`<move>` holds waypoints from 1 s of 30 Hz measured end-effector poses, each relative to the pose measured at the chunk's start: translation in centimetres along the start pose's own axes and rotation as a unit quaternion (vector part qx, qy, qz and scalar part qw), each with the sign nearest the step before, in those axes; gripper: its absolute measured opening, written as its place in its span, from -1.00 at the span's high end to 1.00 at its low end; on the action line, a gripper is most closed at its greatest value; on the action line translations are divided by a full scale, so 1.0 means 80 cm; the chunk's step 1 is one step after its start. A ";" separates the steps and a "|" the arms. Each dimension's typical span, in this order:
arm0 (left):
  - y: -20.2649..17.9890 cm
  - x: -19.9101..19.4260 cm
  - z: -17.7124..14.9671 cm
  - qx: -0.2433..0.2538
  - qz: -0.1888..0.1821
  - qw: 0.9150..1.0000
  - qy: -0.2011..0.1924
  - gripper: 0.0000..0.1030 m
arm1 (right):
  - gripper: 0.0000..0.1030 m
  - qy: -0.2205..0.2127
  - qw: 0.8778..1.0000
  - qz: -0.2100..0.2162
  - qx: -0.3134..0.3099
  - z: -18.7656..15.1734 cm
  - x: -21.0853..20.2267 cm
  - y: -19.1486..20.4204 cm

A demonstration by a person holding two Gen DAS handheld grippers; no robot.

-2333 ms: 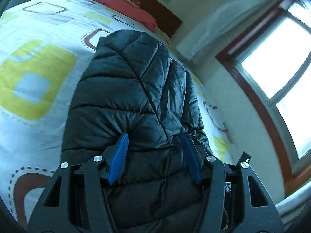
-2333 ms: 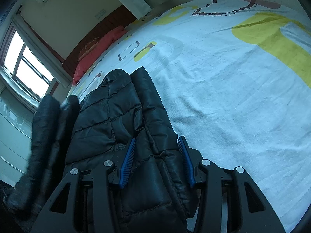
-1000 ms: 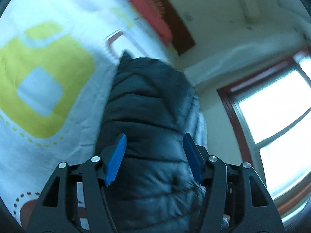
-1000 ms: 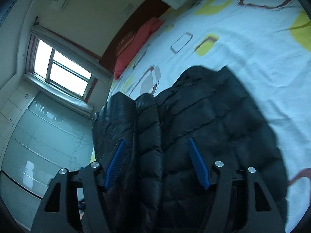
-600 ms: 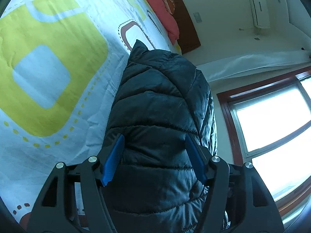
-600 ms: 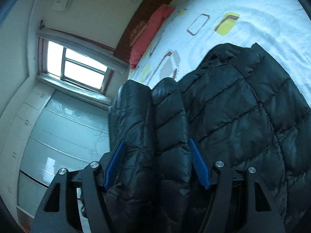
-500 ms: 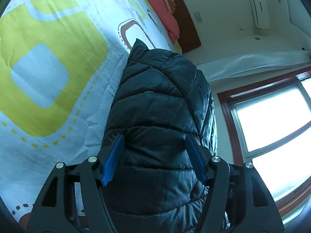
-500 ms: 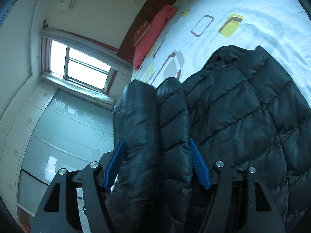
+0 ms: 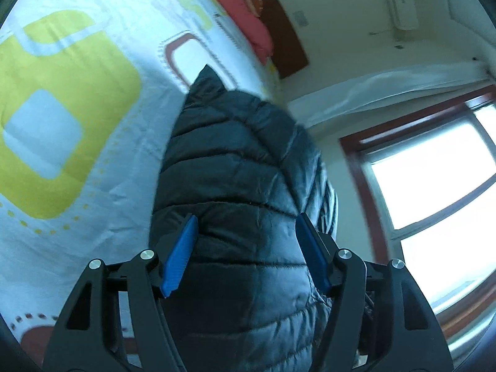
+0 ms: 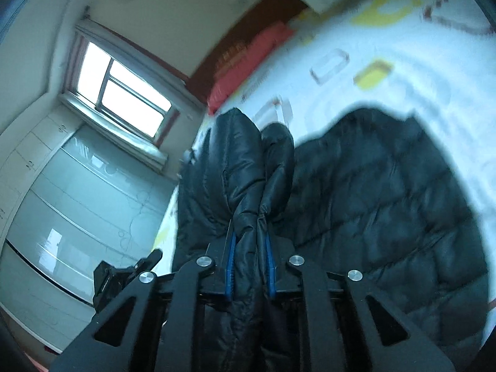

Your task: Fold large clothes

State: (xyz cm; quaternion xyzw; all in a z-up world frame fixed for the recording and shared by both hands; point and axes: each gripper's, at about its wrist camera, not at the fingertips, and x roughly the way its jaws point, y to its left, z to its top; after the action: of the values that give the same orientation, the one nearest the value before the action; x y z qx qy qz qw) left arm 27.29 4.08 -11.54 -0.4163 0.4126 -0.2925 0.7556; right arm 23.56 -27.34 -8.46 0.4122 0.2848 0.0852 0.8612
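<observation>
**Right tongs pinch the jacket edge; left tongs stand wide over it**

The right tongs are closed on a bunched edge of the black puffer jacket: the two blue pads are pressed close with padded fabric squeezed between them, and two puffy folds rise straight up from the pinch. The left tongs are spread wide, their blue pads well apart on either side of a quilted bulge of the jacket; whether the pads touch the fabric cannot be told, but nothing is clamped there.

The jacket lies on the bed, on the white sheet with yellow and brown squares. Beyond the jacket, at the head of the bed, a red pillow sits against the dark headboard. To the side of the jacket away from the sheet, a window is bright in the left view; in the right view a pale wardrobe stands below the window.

The step in hand looks like the start of a fold: one edge is gripped and raised while the rest of the jacket spreads flat on the bed. The next move likely calls for the left tongs to close on the matching edge, so that both lift evenly and carry the flap across the body. The thick, slippery padding may slide out of a shallow pinch, so a deep bite seems wise.
</observation>
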 end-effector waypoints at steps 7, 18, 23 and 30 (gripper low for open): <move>-0.025 0.028 -0.044 0.023 0.006 0.999 0.041 -0.37 | 0.72 -0.021 0.998 -0.049 0.019 0.023 -0.056 -0.072; -0.059 0.078 -0.091 0.148 0.131 0.979 0.044 -0.33 | 0.68 0.017 0.997 -0.054 0.060 0.008 -0.025 -0.146; -0.061 0.069 -0.086 0.147 0.122 0.980 0.049 -0.33 | 0.44 0.032 0.996 -0.053 0.067 0.014 -0.036 -0.139; -0.052 0.016 -0.094 0.100 0.078 0.991 0.039 -0.44 | -0.35 0.025 0.996 -0.062 0.051 -0.010 -0.104 -0.094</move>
State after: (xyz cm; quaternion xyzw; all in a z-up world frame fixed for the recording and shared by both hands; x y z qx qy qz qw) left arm 20.98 -1.80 -10.78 -0.2938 0.4417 -0.2886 0.7971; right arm 15.61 -34.86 -11.06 0.4351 0.3349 0.0274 0.8354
